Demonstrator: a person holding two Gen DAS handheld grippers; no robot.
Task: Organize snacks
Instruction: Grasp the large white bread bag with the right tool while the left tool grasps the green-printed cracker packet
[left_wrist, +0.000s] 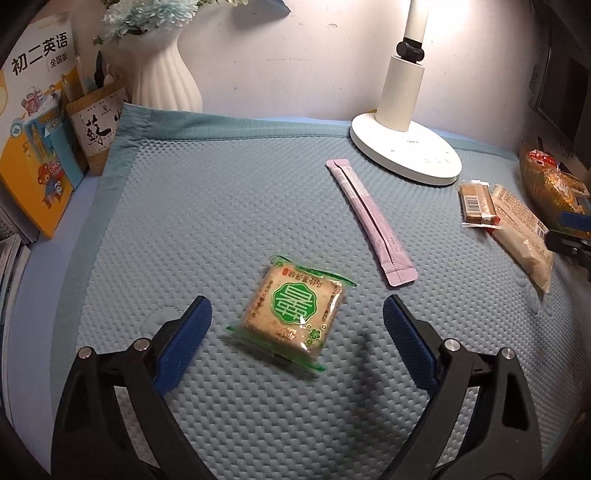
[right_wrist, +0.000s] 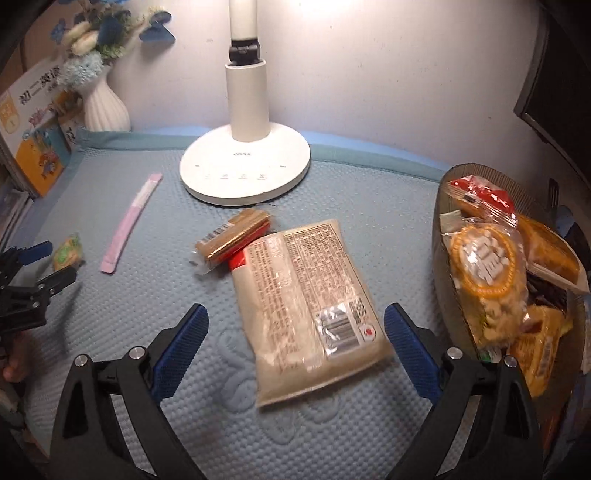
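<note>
Green-labelled snack (left_wrist: 295, 317): one square clear-wrapped cake, lying flat on the blue mat (left_wrist: 207, 206).
Left gripper (left_wrist: 297, 325): jaws gaping wide, sitting either side of that cake, not touching.
Pink stick sachet (left_wrist: 373, 221): one, lying slantwise mid-mat.
Brown bar (right_wrist: 232, 240): one, resting against the big packet.
Pale packet (right_wrist: 310, 302): one, lying label-up.
Right gripper (right_wrist: 295, 332): jaws spread, straddling it.
Basket (right_wrist: 443, 236): one, brimming with orange packs.
</note>
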